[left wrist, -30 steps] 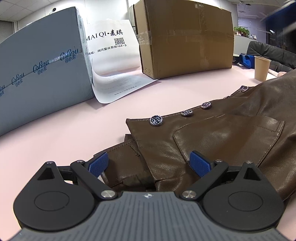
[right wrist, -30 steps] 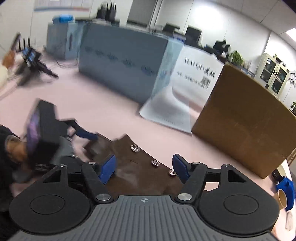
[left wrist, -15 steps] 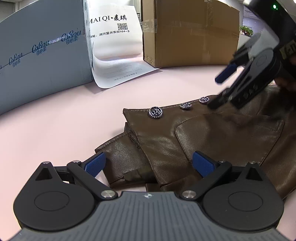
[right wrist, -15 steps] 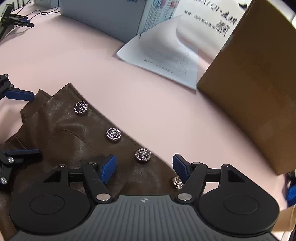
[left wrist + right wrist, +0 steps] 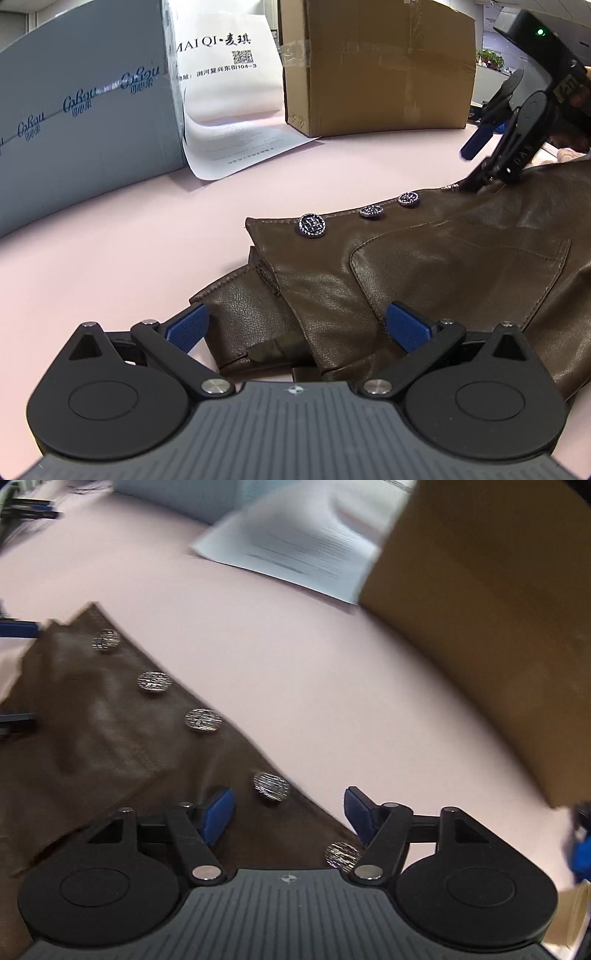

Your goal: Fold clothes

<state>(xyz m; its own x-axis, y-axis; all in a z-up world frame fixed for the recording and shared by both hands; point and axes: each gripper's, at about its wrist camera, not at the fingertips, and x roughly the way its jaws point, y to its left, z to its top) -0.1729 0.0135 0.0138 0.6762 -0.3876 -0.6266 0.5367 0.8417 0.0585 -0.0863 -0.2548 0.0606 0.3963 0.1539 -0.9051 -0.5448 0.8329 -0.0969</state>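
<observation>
The step in hand is judged to be the taking hold of the garment ahead of a fold, with no grasp yet made; a brown leather jacket (image 5: 424, 266) is laid flat on the pink tabletop (image 5: 110, 258), its buttoned front edge turned toward the boxes and a cuffed sleeve end (image 5: 236, 310) protruding from beneath the hem corner. The left gripper (image 5: 295, 326) is held low at that corner, its blue pads spread wide to either side of the sleeve end and hem, nothing being clamped; the right gripper (image 5: 288, 812) is set over the buttoned edge further along, its pads likewise apart and straddling a metal button (image 5: 270, 784), with one finger seen from the left wrist view resting on or just above the leather; contact cannot be confirmed. The next move is judged to call for both pairs of pads to be closed on the edge, the stiff leather being likely to resist a thin pinch. The right wrist view is blurred. Behind the jacket are noted a grey-blue carton (image 5: 85, 110), a white printed sheet (image 5: 229, 110) and a brown cardboard box (image 5: 376, 70); office furnishings are dimly visible beyond.
</observation>
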